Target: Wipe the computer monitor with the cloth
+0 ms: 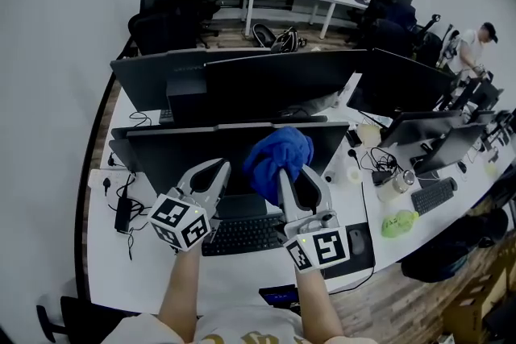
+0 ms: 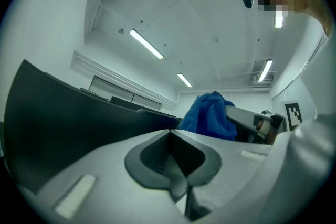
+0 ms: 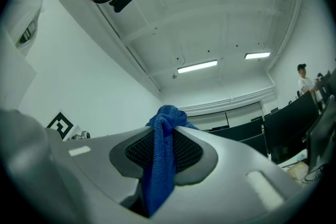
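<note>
The dark computer monitor (image 1: 173, 155) stands right in front of me, screen off. A bunched blue cloth (image 1: 278, 159) is held up against the right half of the screen, just below its top edge. My right gripper (image 1: 289, 176) is shut on the cloth's lower part; in the right gripper view the cloth (image 3: 161, 165) hangs pinched between the jaws (image 3: 166, 124). My left gripper (image 1: 216, 169) is raised beside it, in front of the screen's middle, shut with nothing in it (image 2: 171, 135). From there the cloth (image 2: 209, 115) shows to the right and the monitor (image 2: 52, 128) to the left.
A black keyboard (image 1: 242, 236) and a mouse (image 1: 357, 240) lie below the monitor. More monitors (image 1: 242, 80) stand behind it. To the right are a bottle (image 1: 399, 185), a green object (image 1: 399, 223) and another keyboard (image 1: 435, 196). A person (image 1: 472, 48) stands at the far right.
</note>
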A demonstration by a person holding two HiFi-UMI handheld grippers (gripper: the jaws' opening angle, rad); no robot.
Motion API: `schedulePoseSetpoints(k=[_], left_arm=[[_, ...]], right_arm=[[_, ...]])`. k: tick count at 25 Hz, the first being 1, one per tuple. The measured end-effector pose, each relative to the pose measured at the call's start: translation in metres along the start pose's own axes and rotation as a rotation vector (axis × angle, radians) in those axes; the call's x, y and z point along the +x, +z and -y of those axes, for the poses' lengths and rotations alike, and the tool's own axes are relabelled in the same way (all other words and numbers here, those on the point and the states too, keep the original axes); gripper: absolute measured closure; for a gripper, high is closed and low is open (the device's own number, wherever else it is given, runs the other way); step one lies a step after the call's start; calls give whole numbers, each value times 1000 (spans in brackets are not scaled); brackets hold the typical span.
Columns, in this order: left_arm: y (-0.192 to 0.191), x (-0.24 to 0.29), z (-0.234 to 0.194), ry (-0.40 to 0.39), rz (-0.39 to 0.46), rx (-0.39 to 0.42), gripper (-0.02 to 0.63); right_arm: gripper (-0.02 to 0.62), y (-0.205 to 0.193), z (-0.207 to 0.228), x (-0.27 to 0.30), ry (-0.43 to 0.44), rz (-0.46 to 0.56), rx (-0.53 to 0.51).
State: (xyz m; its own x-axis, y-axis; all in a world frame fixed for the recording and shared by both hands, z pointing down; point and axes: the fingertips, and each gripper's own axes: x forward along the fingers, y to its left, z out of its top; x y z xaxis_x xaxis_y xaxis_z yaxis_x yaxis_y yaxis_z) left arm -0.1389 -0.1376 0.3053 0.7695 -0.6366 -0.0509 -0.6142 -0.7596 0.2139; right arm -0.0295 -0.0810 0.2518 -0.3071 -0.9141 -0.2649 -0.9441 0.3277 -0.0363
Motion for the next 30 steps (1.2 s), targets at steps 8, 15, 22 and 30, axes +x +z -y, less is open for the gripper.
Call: schedulePoseSetpoints(k=[8, 15, 22, 30], left_arm=[[-7, 8, -15, 23, -17, 25, 605], [-10, 14, -28, 21, -19, 26, 605], [-15, 19, -36, 17, -25, 27, 605], [-21, 21, -40, 28, -26, 12, 605]], right_arm=[[486, 1, 6, 33, 16, 21, -40], [485, -6, 6, 68, 39, 26, -74], [480, -6, 4, 96, 48, 37, -118], [480, -10, -1, 116, 55, -1, -182]])
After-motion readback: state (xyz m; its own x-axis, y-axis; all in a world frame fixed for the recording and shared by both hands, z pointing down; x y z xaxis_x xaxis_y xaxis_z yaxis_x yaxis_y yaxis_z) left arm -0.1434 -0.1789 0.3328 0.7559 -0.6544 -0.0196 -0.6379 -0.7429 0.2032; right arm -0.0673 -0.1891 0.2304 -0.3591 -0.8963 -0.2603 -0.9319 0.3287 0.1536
